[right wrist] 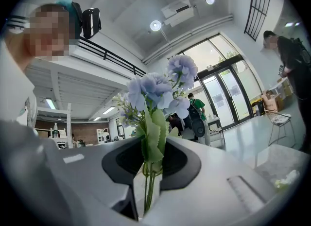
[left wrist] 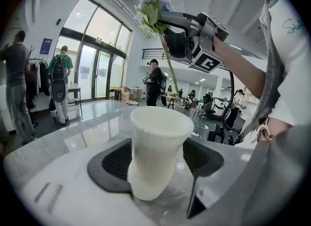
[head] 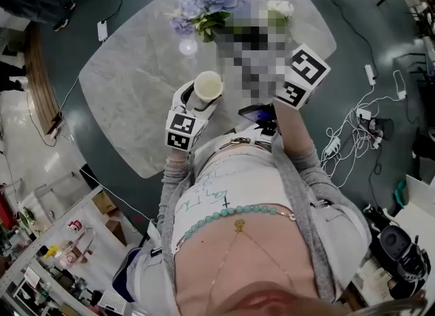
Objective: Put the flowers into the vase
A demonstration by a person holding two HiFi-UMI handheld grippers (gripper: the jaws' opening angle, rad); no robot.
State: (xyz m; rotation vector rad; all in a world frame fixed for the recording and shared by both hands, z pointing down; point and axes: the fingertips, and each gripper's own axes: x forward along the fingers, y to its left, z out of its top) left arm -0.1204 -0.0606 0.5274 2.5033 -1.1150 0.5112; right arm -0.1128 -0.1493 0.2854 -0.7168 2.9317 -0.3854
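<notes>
Left tongs [left wrist: 156, 171] clasp ribbed cream vase [left wrist: 160, 128] (rim flared); right tongs [right wrist: 151, 164] pinch green stems of pale-blue flowers [right wrist: 155, 91].

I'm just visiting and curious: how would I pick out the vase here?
Find the pale marble table. At its near edge, the left claw grips the vase. It alone is ribbed, cream and flared at the rim; the blue flowers are in the right claw.
</notes>
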